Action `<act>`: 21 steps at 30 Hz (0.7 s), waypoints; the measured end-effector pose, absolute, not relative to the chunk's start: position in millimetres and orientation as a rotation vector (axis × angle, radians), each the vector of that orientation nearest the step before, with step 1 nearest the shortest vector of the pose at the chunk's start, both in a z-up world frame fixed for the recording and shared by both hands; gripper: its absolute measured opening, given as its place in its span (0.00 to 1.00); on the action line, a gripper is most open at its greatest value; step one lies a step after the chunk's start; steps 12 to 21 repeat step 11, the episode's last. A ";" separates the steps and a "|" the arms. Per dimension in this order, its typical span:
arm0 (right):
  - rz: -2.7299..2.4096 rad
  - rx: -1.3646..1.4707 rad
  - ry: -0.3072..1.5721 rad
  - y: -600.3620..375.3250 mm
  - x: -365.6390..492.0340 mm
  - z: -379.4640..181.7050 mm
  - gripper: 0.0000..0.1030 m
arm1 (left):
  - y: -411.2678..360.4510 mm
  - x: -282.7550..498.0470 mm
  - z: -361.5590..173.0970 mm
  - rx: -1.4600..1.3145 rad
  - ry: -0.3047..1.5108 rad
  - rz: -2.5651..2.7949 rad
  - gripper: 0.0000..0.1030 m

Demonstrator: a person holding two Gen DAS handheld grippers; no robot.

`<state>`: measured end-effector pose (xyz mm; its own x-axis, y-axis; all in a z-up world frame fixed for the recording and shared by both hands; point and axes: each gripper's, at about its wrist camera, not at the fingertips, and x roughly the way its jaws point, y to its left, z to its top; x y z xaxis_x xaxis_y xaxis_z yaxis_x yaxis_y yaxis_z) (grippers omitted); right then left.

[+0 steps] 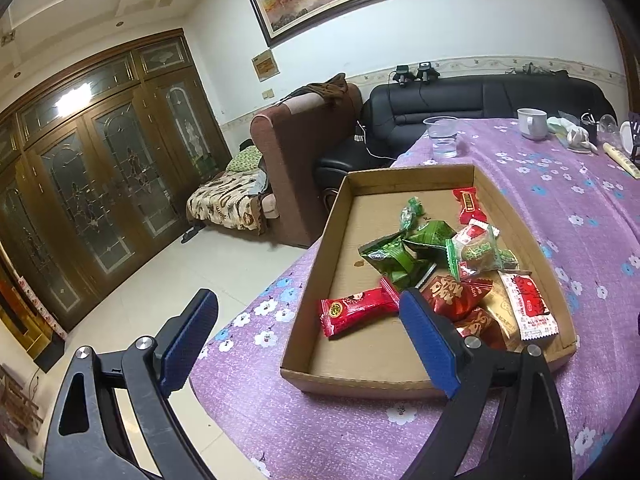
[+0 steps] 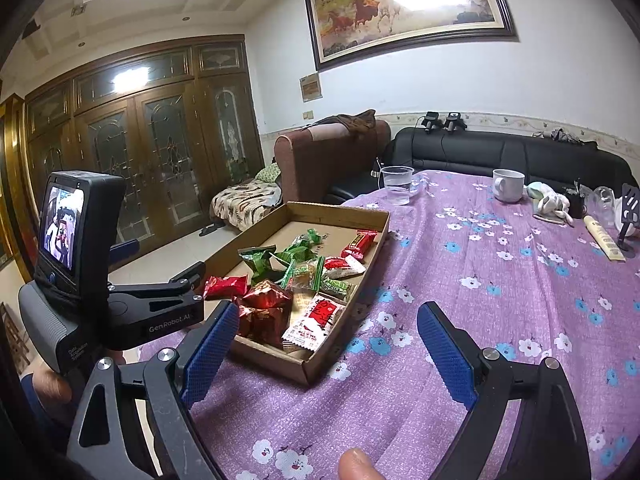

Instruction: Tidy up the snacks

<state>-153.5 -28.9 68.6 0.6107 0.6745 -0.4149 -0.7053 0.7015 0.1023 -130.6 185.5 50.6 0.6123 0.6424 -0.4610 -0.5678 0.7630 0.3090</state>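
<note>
While both grippers, left [image 1: 308, 320] and right [image 2: 324, 330], hang with fingers released, snacks [image 1: 432, 264] fill the tray [image 1: 340, 376] on the worktop [image 2: 480, 280].

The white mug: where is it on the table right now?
The white mug stands at the table's far edge before the black sofa, right of the clear plastic cup.

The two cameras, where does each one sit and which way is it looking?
Left wrist: rides the left gripper, looking across the cardboard tray of snacks; only its open blue fingers show.
Right wrist: rides the right gripper, over the purple tablecloth beside the tray; its open fingers, a fingertip and the left gripper's body show.
Both share: tray, plastic cup, white mug, horse painting.
</note>
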 end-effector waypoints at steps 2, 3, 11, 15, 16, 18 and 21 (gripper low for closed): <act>0.797 -0.073 0.448 -29.2 -153.7 68.6 0.89 | 184.9 -130.4 50.5 0.133 0.591 0.690 0.91; 0.797 -0.074 0.447 -29.0 -153.5 68.6 0.89 | 185.1 -130.4 50.1 0.128 0.593 0.684 0.90; 0.784 -0.069 0.454 -30.3 -151.9 68.0 0.89 | 181.3 -135.5 54.5 0.113 0.588 0.606 0.90; 0.784 -0.069 0.454 -30.3 -151.9 68.0 0.89 | 181.3 -135.5 54.5 0.113 0.588 0.606 0.90; 0.784 -0.069 0.454 -30.3 -151.9 68.0 0.89 | 181.3 -135.5 54.5 0.113 0.588 0.606 0.90; 0.784 -0.069 0.454 -30.3 -151.9 68.0 0.89 | 181.3 -135.5 54.5 0.113 0.588 0.606 0.90; 0.784 -0.069 0.454 -30.3 -151.9 68.0 0.89 | 181.3 -135.5 54.5 0.113 0.588 0.606 0.90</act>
